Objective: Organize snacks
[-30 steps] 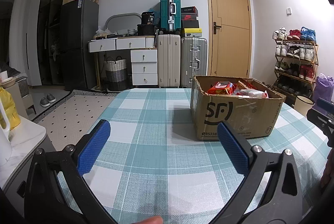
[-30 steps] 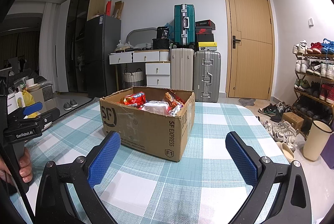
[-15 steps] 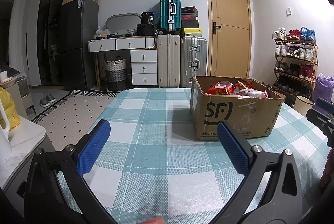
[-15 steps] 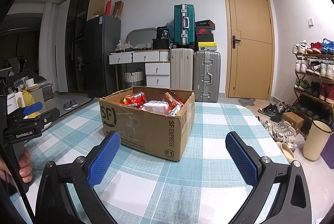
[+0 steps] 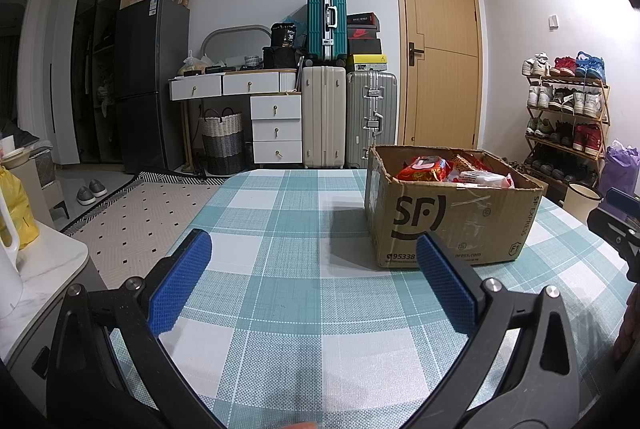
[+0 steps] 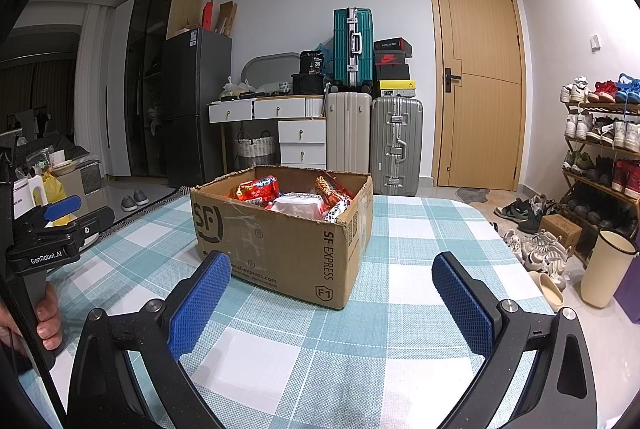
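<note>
Both the left gripper [image 5: 312, 269] and the right gripper [image 6: 332, 289] hover with jaws spread wide and empty over the teal-checked tablecloth [image 6: 400, 229]. Ahead sits an open brown cardboard box [image 6: 280, 241] printed "SF EXPRESS", its rim ragged, holding snack packets [image 6: 256, 189] in red, orange and white wrappers.

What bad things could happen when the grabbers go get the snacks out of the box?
The snack packets lie crowded in the cardboard box, so the open right gripper might pinch two or crush one. The box looks light and could slide on the checked tablecloth. The left gripper might bump the right one.
</note>
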The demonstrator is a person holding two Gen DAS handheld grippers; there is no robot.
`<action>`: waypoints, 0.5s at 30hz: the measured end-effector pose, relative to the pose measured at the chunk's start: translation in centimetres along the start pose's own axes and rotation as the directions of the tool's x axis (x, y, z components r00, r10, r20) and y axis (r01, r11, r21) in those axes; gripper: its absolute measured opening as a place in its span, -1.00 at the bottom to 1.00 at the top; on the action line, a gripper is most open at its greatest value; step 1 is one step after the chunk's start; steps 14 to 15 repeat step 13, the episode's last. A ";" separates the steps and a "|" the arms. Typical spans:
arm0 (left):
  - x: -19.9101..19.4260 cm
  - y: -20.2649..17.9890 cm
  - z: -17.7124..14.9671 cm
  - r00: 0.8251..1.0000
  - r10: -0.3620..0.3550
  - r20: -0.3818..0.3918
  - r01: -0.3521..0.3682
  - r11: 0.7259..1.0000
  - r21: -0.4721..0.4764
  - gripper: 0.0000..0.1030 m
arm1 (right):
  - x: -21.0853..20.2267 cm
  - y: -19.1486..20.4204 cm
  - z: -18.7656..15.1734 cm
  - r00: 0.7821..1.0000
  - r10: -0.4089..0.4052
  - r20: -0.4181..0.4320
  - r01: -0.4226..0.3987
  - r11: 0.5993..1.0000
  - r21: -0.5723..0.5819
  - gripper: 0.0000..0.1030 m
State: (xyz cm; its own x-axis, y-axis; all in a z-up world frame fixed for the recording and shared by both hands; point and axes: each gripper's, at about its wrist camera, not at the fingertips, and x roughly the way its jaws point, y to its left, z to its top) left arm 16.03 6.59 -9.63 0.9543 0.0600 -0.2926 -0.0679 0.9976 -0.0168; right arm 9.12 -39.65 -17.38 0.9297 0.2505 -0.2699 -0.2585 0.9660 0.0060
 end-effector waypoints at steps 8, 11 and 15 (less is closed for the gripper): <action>0.1 -0.1 0.0 1.000 0.003 -0.004 -0.003 1.000 -0.001 0.98 | 0.0 0.0 0.0 1.000 0.000 0.000 0.000 1.000 0.000 0.99; 0.1 0.0 0.0 1.000 0.002 -0.003 -0.002 1.000 0.000 0.98 | 0.0 0.0 0.0 1.000 0.000 0.000 0.000 1.000 0.000 0.99; 0.1 0.0 0.0 1.000 0.004 -0.004 -0.004 1.000 -0.002 0.98 | 0.0 0.0 0.0 1.000 0.000 0.000 0.000 1.000 0.000 0.99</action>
